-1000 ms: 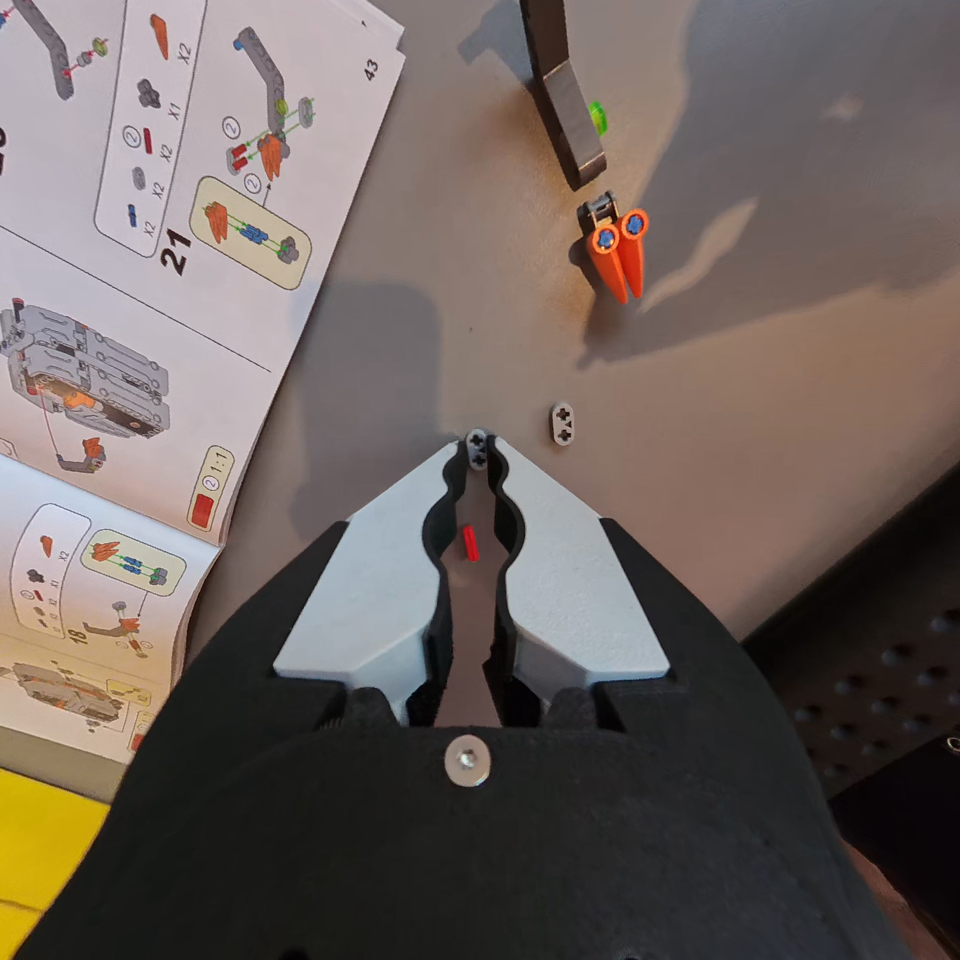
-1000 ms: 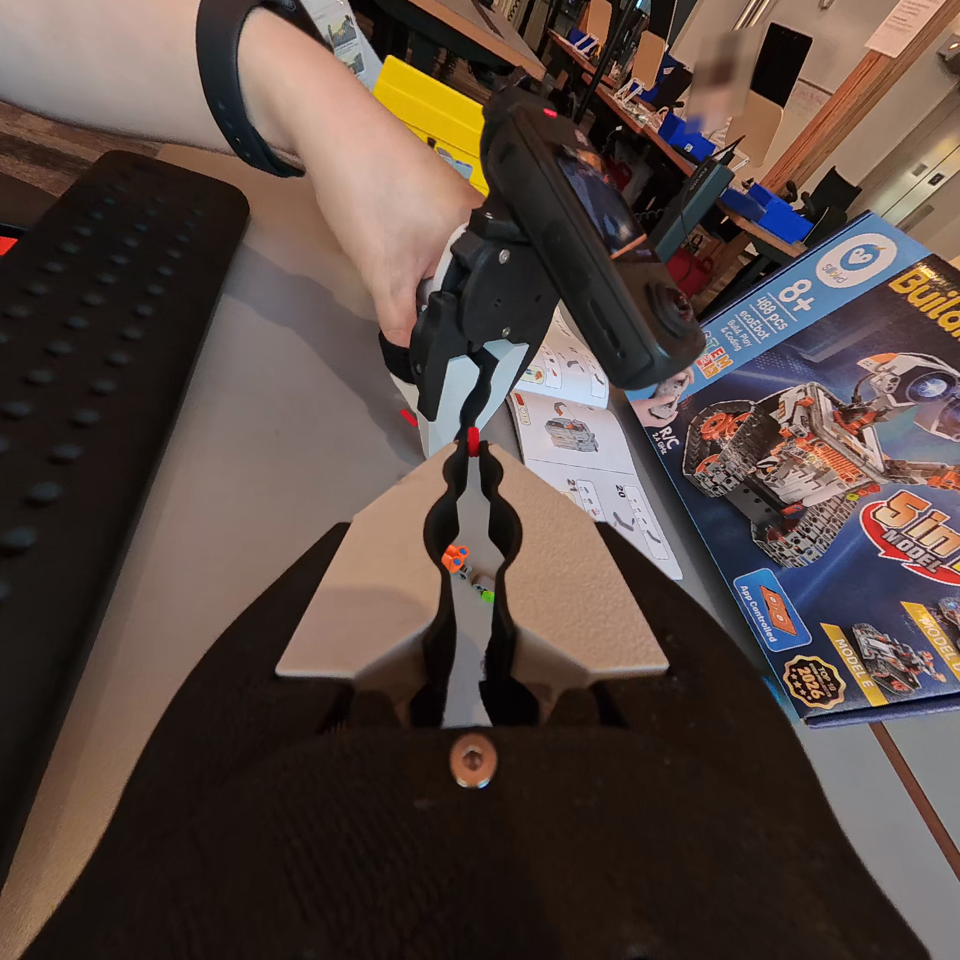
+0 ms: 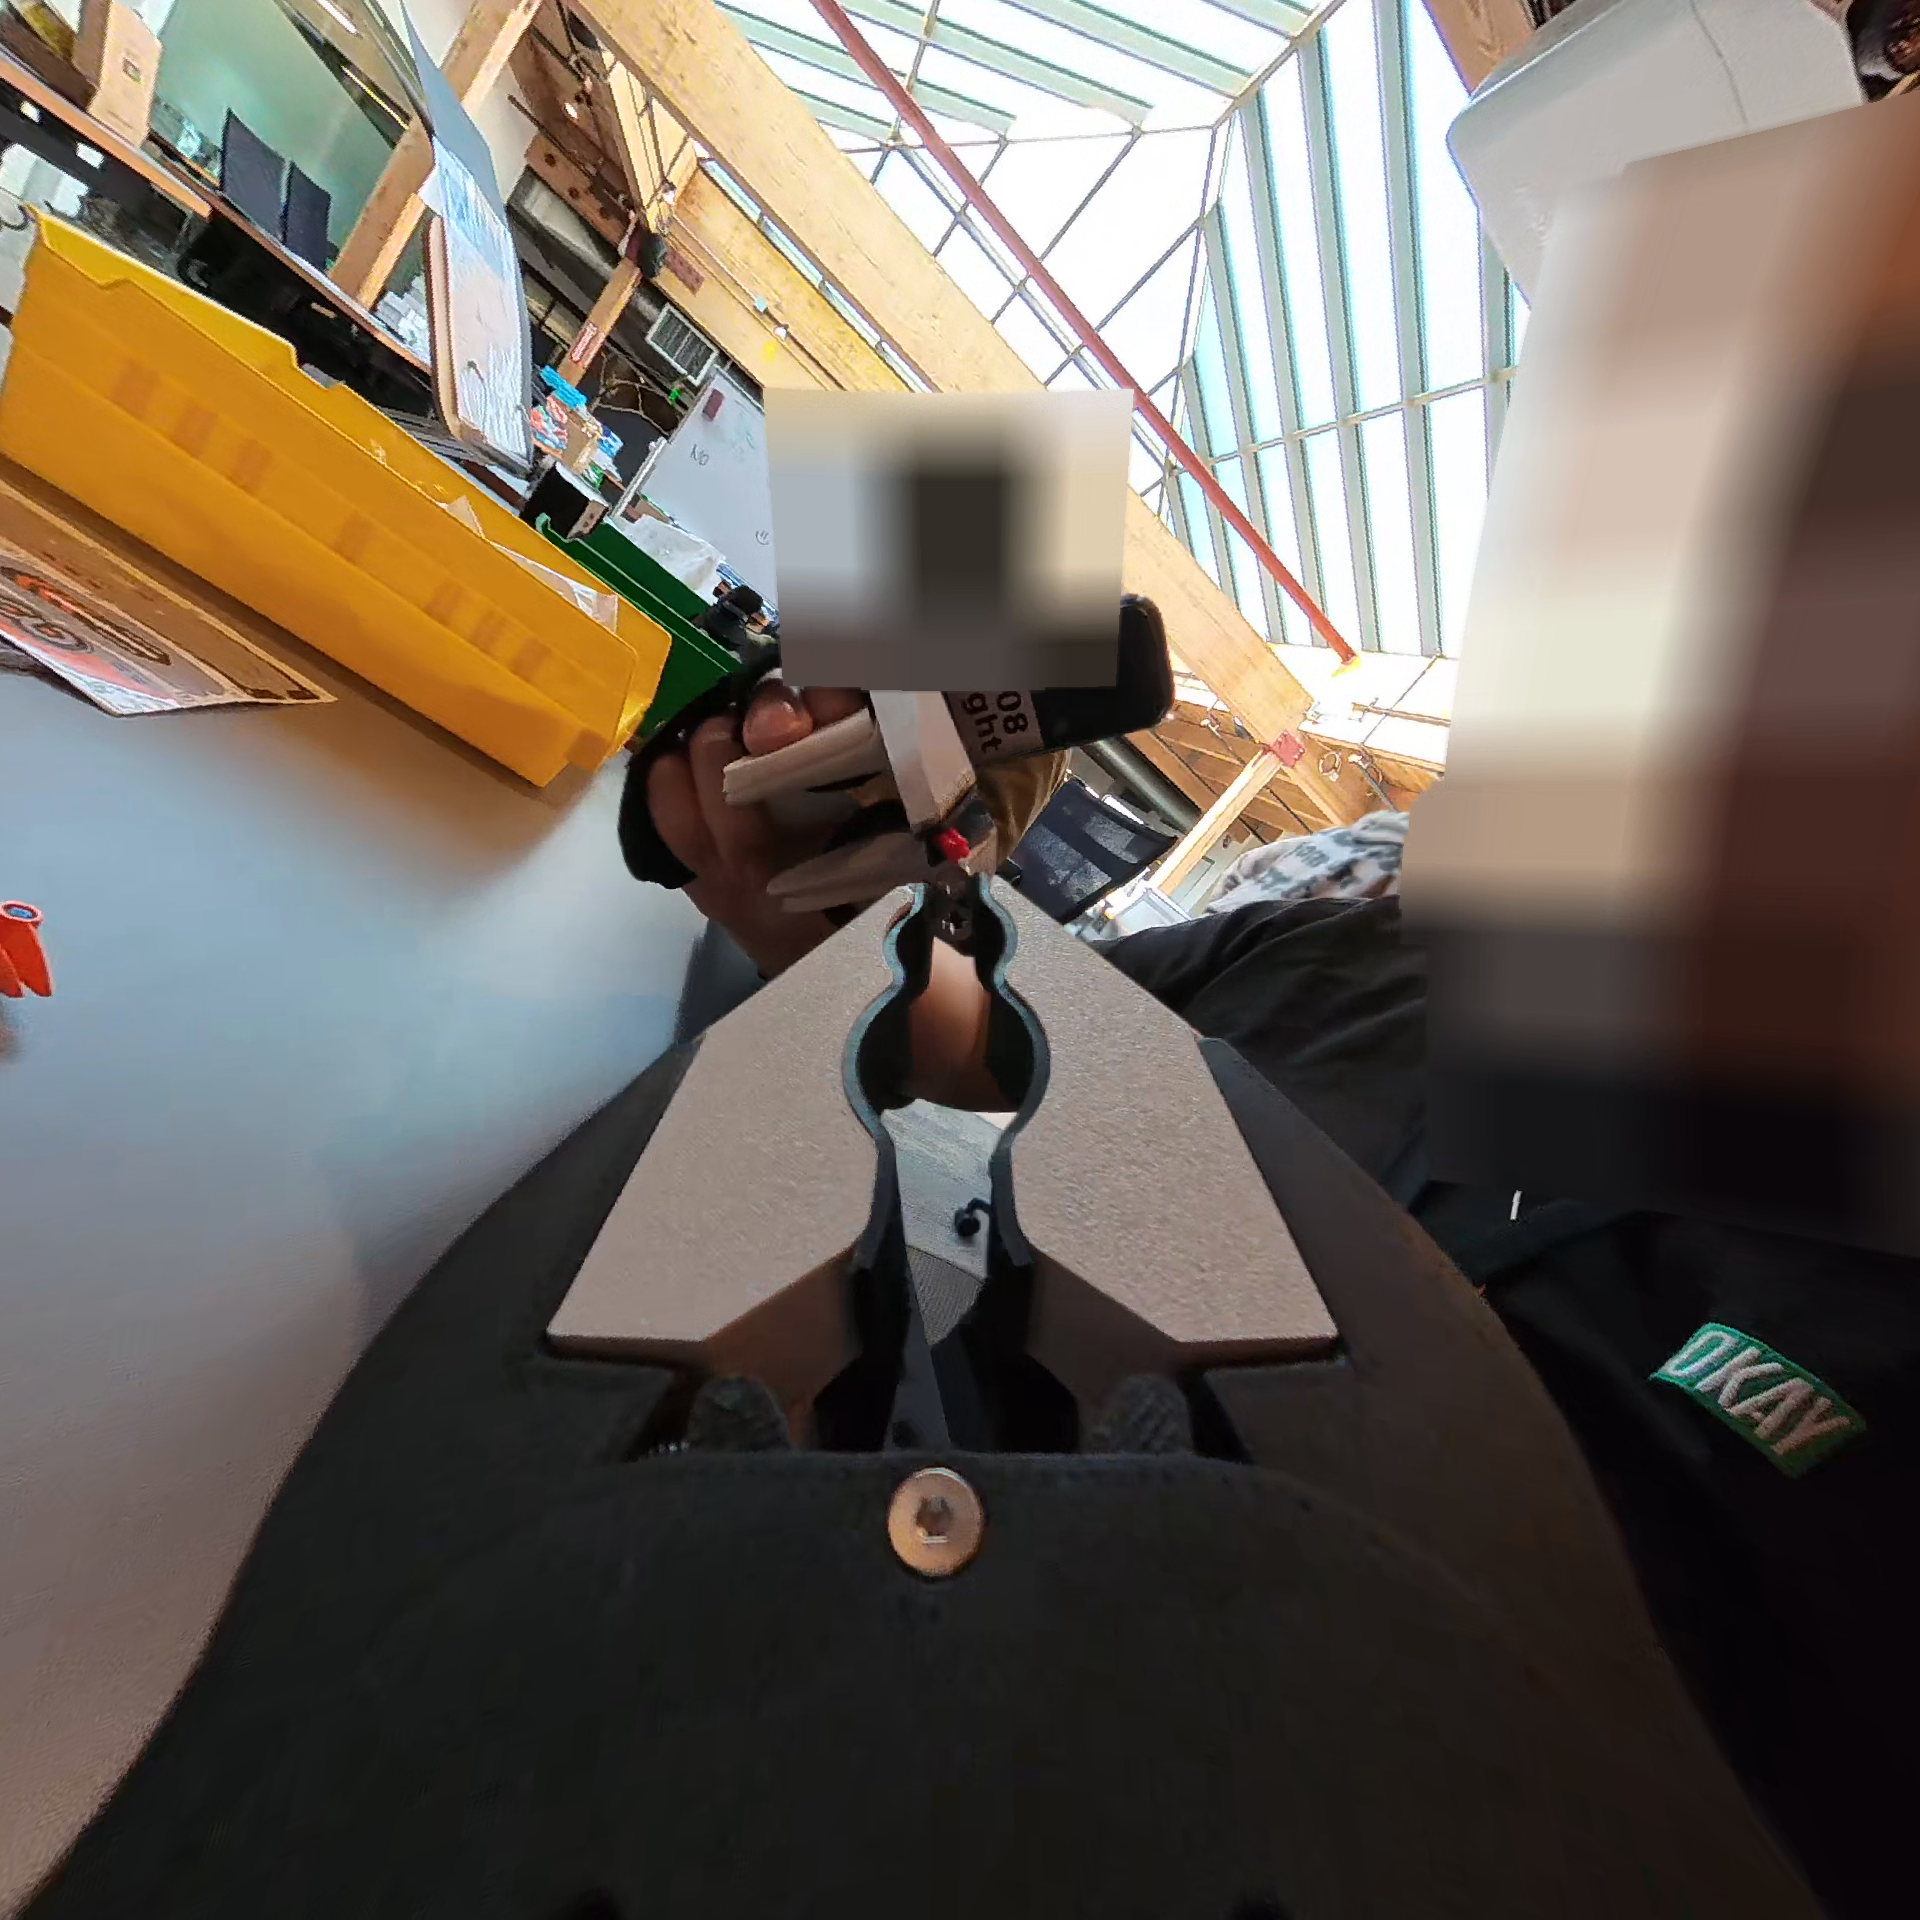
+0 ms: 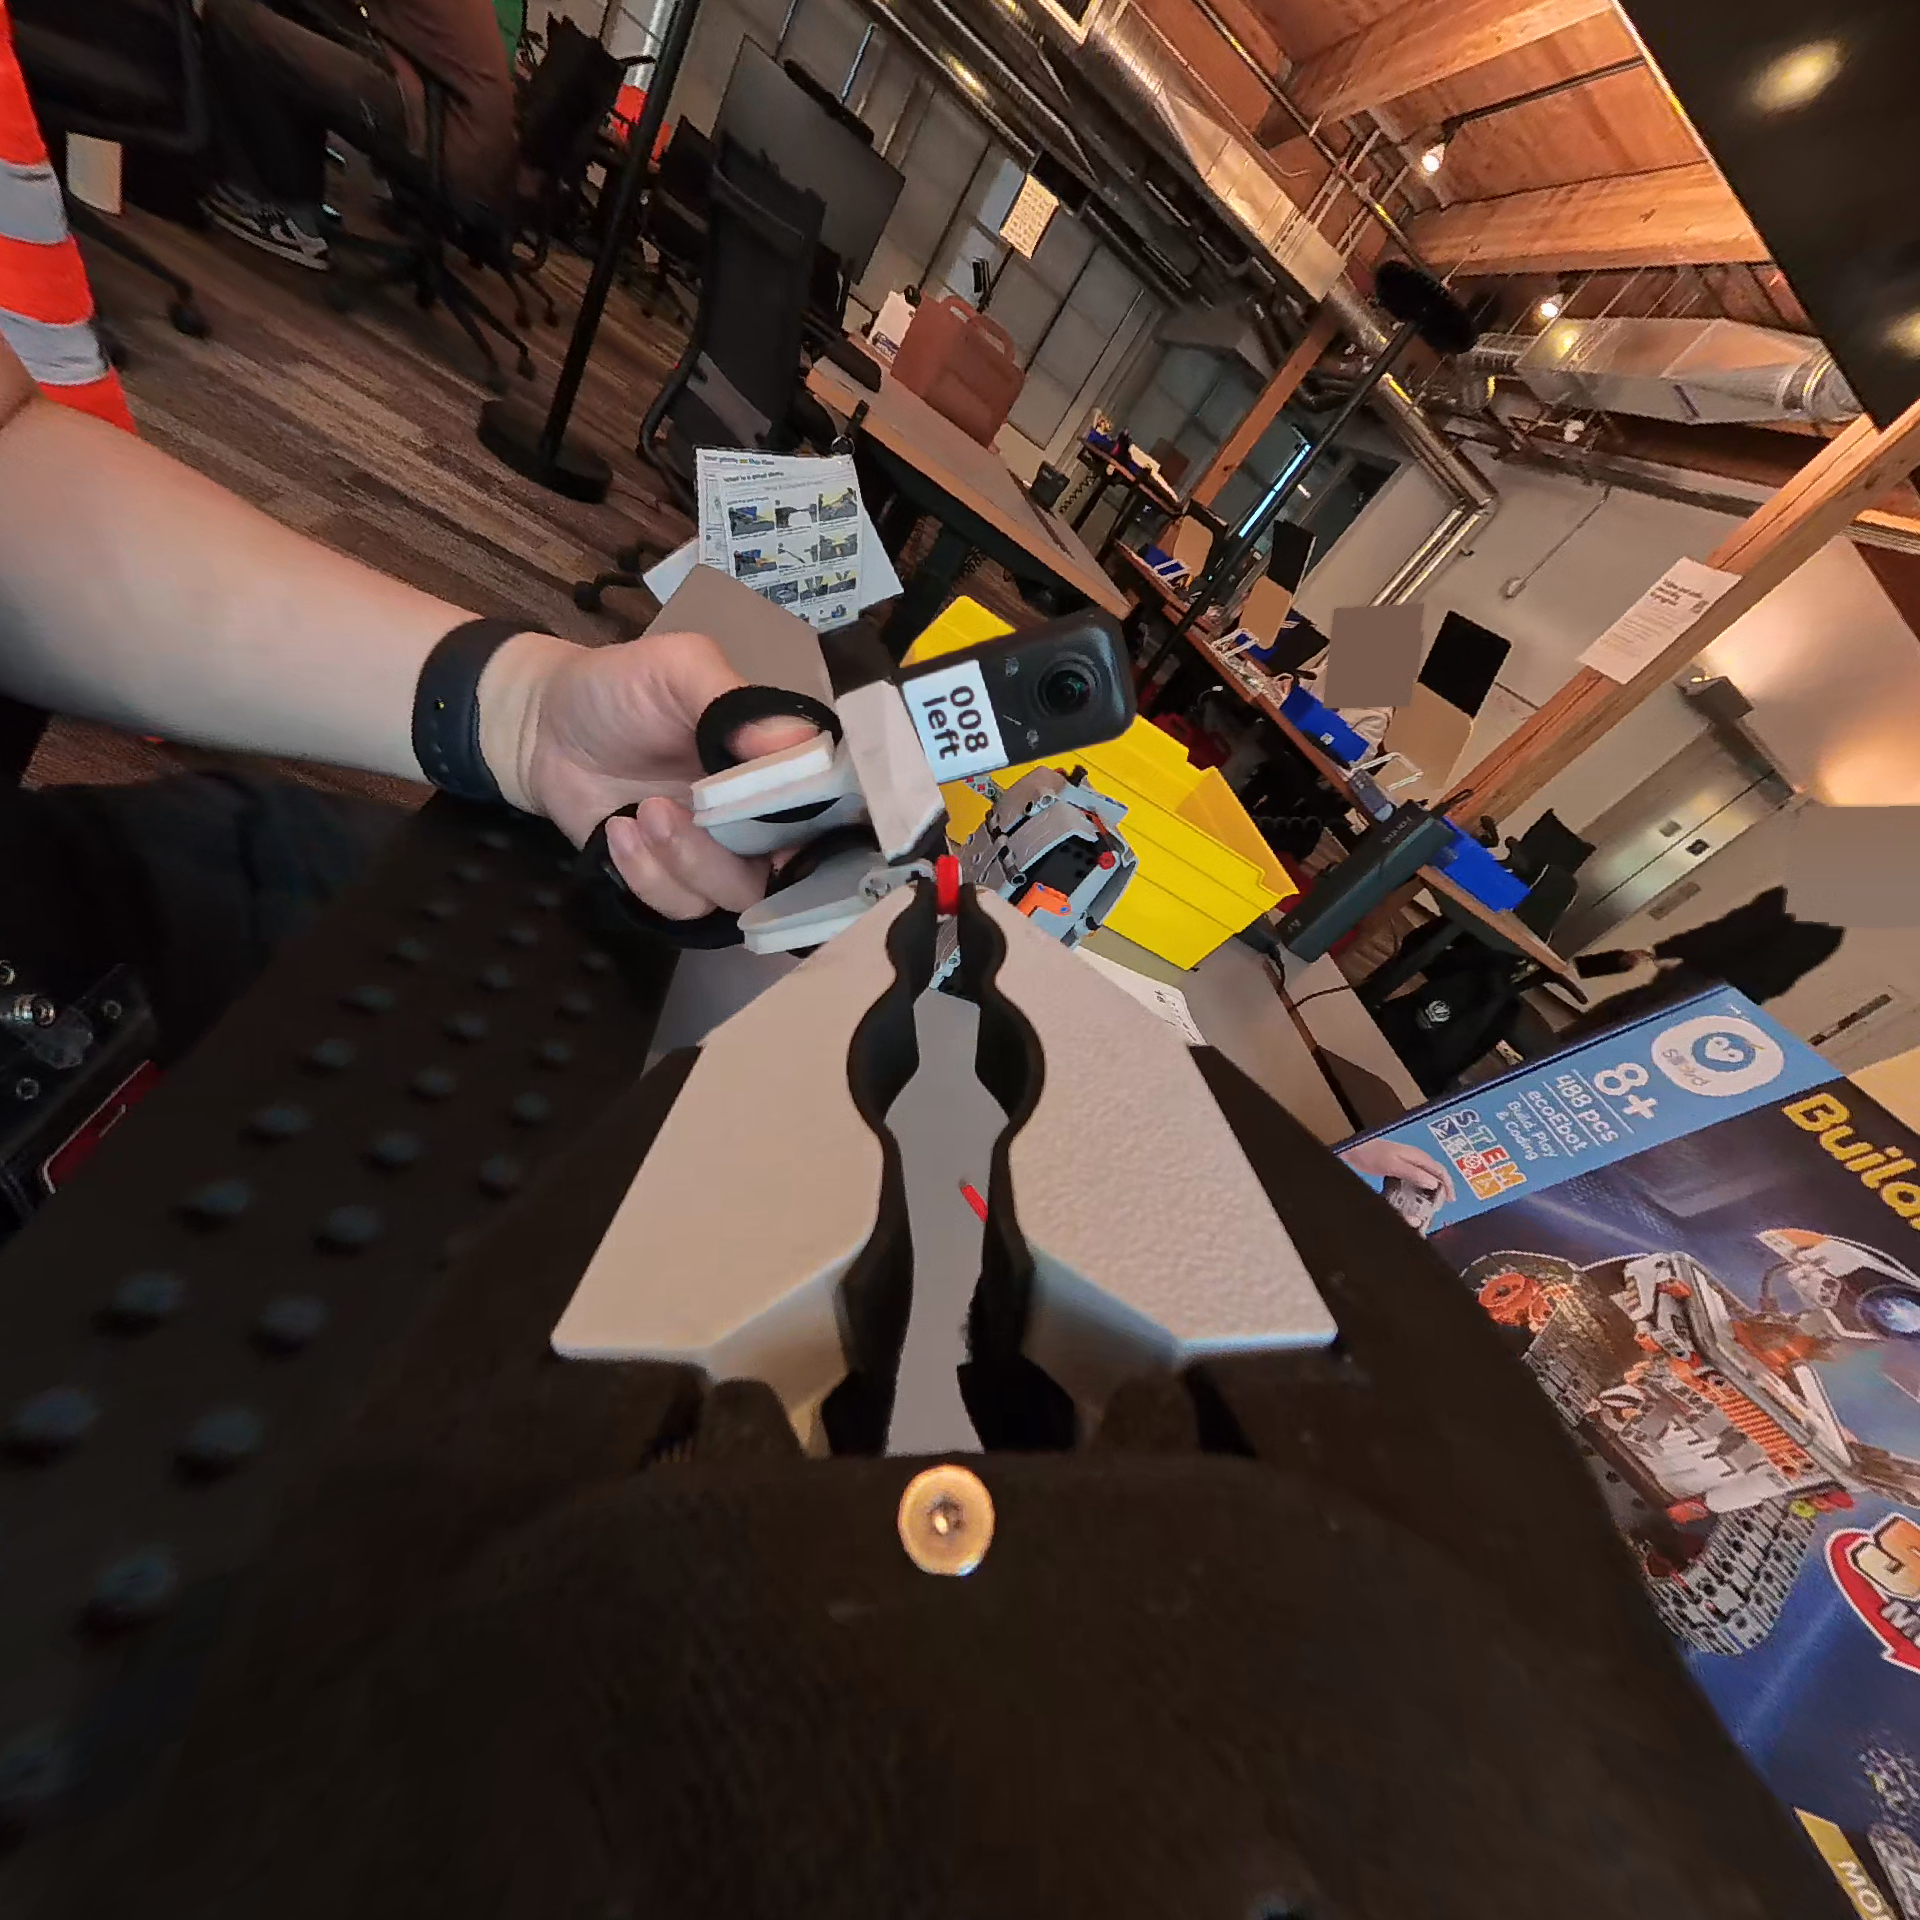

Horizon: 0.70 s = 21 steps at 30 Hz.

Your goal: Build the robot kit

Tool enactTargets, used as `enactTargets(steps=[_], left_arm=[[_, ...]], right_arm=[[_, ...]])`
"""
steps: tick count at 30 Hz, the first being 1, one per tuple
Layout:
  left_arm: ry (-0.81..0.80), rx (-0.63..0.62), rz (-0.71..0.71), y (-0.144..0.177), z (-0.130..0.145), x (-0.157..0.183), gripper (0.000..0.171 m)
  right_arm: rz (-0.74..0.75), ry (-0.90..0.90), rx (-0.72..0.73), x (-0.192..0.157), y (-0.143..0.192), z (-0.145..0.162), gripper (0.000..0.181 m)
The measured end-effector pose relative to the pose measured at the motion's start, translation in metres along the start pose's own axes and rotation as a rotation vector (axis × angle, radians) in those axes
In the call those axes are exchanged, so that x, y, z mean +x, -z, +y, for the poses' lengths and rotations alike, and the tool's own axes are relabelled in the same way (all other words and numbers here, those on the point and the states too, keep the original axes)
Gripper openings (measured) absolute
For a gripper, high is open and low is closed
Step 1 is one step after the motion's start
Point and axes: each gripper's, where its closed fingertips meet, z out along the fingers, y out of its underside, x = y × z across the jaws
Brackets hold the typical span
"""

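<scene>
Since 1 second ago the left gripper [image 3: 951, 914] has swung up off the grey table [image 3: 260, 1039], jaws pinching a small grey link [image 3: 953, 918]. At frame centre it meets the right gripper [image 4: 940, 906], pinching a red pin [image 4: 947, 898]. Yellow bins [image 3: 312, 520] sit upper left under timber beams.

Tip to tip above the surface [image 3: 312, 1039]: left hand-held gripper [image 3: 951, 914] and right hand-held gripper [image 4: 940, 920], facing each other. Between the right one's tips, a pin [image 4: 945, 899]; between the left one's tips, a small link piece [image 3: 953, 923]. Behind the meeting point in the right wrist view, a built model [image 4: 1049, 842], with stacked bins [image 4: 1174, 831] behind that. Right of it, a box [image 4: 1662, 1299] lying flat; left, a studded mat [image 4: 312, 1091]. Far left in the left wrist view, cone pieces [image 3: 21, 945] on the surface.
</scene>
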Motion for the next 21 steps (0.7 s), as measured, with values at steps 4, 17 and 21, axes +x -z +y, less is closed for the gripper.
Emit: enactTargets(steps=[4,17,21], left_arm=[[0.012,0.017,0.005,0.001,-0.004,-0.002,0.004],[0.021,0.024,0.0,0.003,-0.004,-0.004,0.004],[0.02,-0.002,-0.082,0.007,0.0,-0.017,0.004]], right_arm=[[0.011,-0.004,0.013,0.003,0.003,-0.003,0.003],[-0.011,0.016,-0.047,-0.002,-0.001,0.005,0.003],[-0.005,0.077,-0.141,-0.002,-0.003,0.018,0.003]])
